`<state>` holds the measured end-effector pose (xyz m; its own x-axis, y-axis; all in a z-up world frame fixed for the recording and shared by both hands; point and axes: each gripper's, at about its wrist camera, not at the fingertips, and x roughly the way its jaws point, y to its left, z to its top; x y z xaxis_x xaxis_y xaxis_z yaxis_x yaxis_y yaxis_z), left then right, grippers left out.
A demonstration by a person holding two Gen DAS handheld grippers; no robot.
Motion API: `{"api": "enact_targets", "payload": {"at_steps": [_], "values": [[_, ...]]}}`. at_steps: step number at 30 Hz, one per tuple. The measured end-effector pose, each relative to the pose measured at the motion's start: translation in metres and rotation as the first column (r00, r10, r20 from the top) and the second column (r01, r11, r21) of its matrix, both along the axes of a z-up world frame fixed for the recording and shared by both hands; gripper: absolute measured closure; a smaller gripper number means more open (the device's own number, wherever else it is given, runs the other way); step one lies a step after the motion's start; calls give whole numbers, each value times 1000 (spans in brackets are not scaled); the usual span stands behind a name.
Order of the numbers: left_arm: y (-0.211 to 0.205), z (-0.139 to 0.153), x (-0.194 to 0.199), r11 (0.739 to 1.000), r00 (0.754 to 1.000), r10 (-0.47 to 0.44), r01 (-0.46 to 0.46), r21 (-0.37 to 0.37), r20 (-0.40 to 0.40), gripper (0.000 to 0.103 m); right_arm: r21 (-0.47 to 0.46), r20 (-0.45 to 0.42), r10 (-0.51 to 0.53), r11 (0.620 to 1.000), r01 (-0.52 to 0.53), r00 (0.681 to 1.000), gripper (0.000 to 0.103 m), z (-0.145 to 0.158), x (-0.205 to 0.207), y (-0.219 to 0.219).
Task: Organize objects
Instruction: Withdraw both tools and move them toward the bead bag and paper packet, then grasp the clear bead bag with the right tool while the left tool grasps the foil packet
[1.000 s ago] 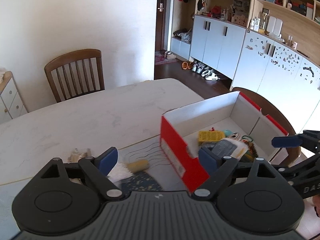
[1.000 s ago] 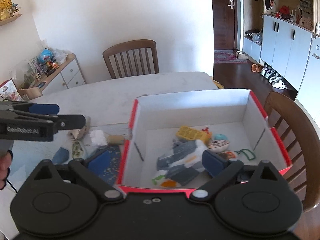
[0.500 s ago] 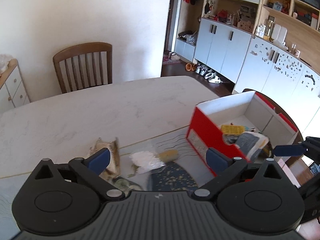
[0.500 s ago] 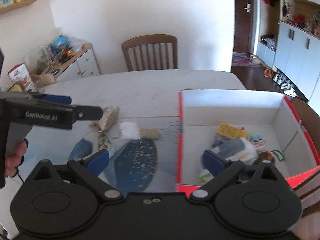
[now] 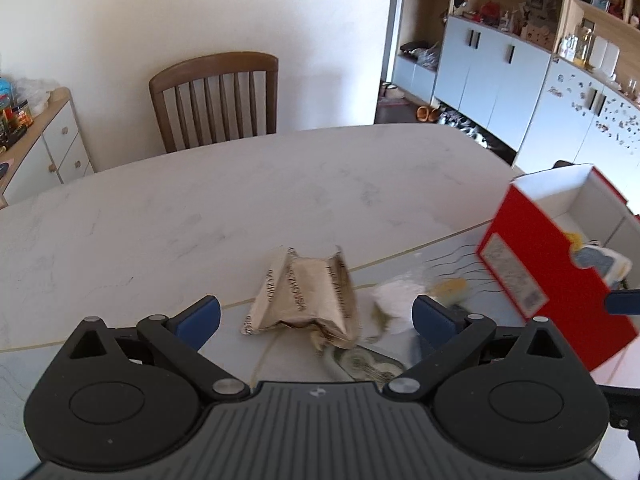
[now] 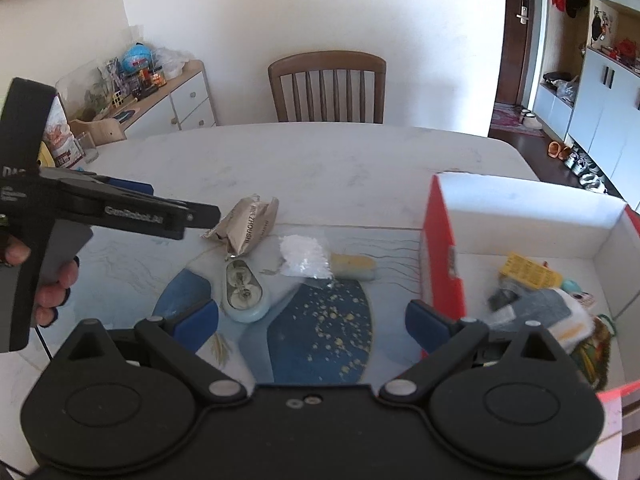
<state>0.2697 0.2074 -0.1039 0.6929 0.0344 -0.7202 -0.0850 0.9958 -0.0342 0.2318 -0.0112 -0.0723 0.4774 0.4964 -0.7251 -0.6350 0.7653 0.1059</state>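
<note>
Both grippers are empty with fingers spread wide. The left gripper point(image 5: 316, 312) hovers just above the crumpled tan paper packet point(image 5: 306, 298), which lies on the counter point(image 5: 200, 208) right between and ahead of its fingers. The right gripper point(image 6: 312, 318) hangs over the blue speckled mat point(image 6: 320, 328), well short of anything.

Loose things left on the counter: the tan packet point(image 6: 246, 230), a pale oval tape-dispenser-like item point(image 6: 242, 292) just below it, a white crinkly bag point(image 6: 304, 256), and a yellowish roll point(image 6: 354, 268) touching the bag's right side. The red-and-white box point(image 6: 440, 248) sits to the right and already holds a yellow piece point(image 6: 528, 274), a grey and white cloth thing point(image 6: 548, 312) and some small bits.

Step in hand, judging by pose: left gripper goes for the tan packet. To do it well, drop straight down and pinch across the packet's thick middle fold, not the flared torn end, since thin paper will likely slip or tear. Keep clear of the oval item touching or nearly touching its lower edge so it isn't dragged. Lift high enough to clear the box's tall red wall, then release over bare box floor. The right gripper should stay out of the path between packet and box.

Writing: the packet shows "ZHOUSHI" plus more dark print too creased to read. The left gripper body reads "GenRobot.AI" point(image 6: 134, 215) in the right view. The white label on the box's red side point(image 5: 512, 276) is too blurred to read.
</note>
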Motion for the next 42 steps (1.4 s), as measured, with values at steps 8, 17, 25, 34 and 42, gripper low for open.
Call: {"api": "enact_targets", "payload": {"at_steps": [8,17,25,34,42], "values": [[16,-29,31,1000,1000,-1,0,-6,-30,0,-17,5,11,1000,-11,1000,4,-18,12,38],[23,-51,65,999,997,22,-24,-27,-70,0,-78,3,-17,997,18,1000,11,-57,55,67],[17,-68,79,1000,995,7,-9,-19,-96,0,-135,25,-5,991,8,1000,24,-82,73,85],[15,-78,81,1000,995,7,-6,7,-101,0,-155,43,41,987,-34,998,44,-87,70,96],[17,-73,74,1000,998,-9,9,-1,-60,20,-150,39,41,988,-35,998,59,-85,72,97]]}}
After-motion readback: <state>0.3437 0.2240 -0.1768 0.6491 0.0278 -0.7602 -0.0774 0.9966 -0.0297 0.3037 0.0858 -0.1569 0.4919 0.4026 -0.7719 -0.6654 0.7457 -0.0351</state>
